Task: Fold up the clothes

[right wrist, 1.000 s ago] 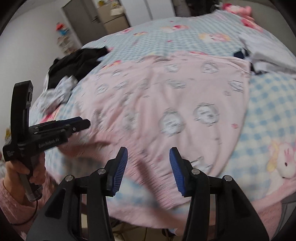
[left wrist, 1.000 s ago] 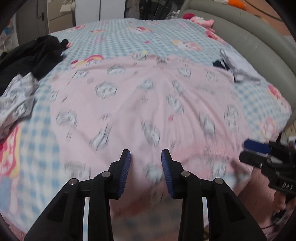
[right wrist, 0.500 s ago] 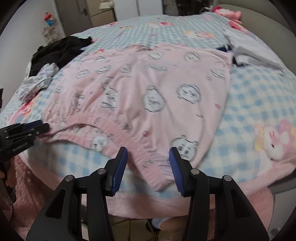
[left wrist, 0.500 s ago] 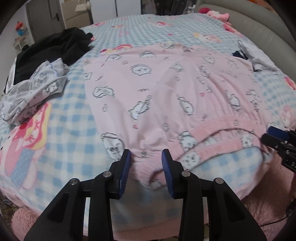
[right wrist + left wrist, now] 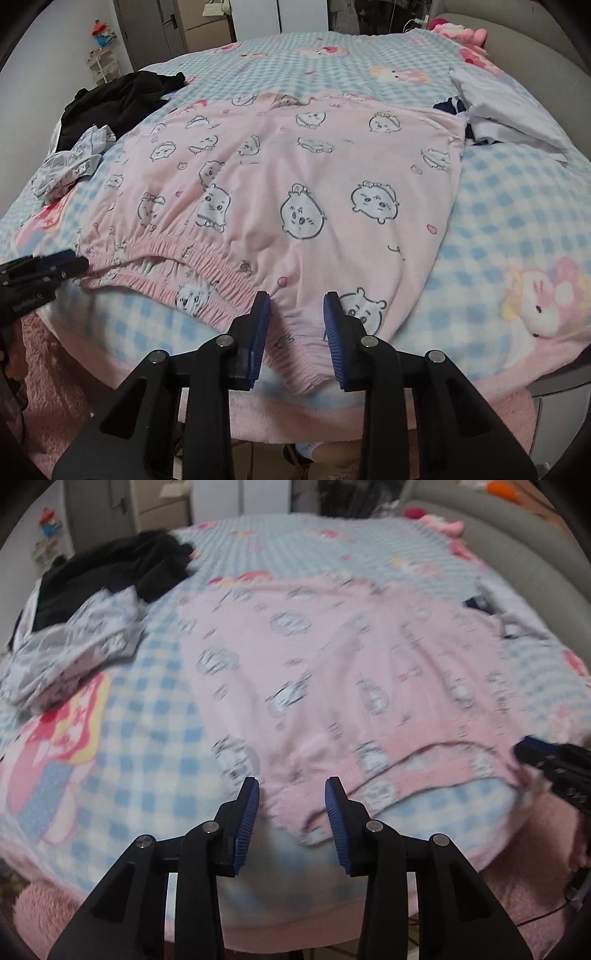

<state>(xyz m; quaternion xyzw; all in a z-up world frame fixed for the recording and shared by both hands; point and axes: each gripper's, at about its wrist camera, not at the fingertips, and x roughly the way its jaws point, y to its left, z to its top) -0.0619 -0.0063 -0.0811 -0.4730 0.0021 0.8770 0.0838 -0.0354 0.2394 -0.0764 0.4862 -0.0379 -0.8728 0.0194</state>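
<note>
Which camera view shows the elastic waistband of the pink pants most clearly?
The right wrist view: the waistband is sharp there, its gathers plain. In the left wrist view the waistband is motion-blurred, only a pink strip.

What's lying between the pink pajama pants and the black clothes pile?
A crumpled grey-and-white printed garment lies between the pink pajama pants and black clothes pile, clearest in the right wrist view.

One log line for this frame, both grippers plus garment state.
left gripper: open, at waistband corner | right gripper: open, at other corner | pink pajama pants: flat on bed, unfolded
</note>
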